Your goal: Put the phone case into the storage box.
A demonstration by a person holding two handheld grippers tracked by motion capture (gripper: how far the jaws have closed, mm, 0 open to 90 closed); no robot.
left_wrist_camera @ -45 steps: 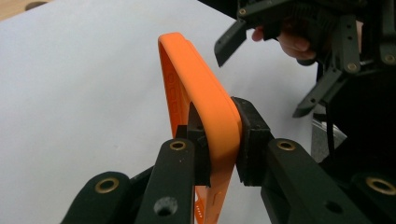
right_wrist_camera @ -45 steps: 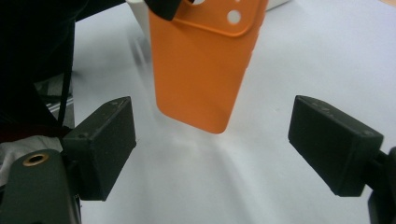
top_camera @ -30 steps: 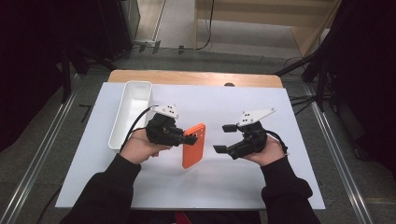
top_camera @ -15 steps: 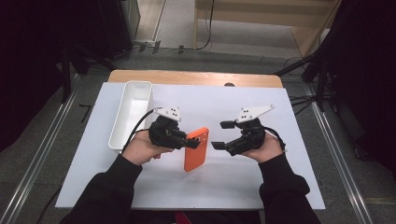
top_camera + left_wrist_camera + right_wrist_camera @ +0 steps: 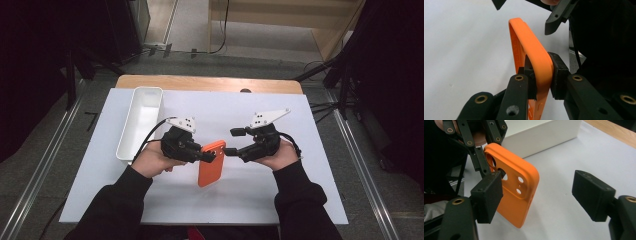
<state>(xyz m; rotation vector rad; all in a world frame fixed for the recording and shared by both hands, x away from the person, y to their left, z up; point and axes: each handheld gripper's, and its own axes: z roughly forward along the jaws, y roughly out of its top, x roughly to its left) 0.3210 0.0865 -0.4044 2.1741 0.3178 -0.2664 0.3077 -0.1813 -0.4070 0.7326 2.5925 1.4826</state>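
No legible txt, labels, brands or nos. showing anywhere; embossed marks on orange phone case [image 5: 517,53] reading too blurry.

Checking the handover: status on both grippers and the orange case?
Left gripper shut on orange phone case. Right gripper open beside it, jaws just been closing, pads not pressing. White bin off left, nothing blocking.

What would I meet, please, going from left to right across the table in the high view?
White tray → left gripper, shut on the case → orange phone case → right gripper, jaws apart and just been closing, nothing pressed between them.
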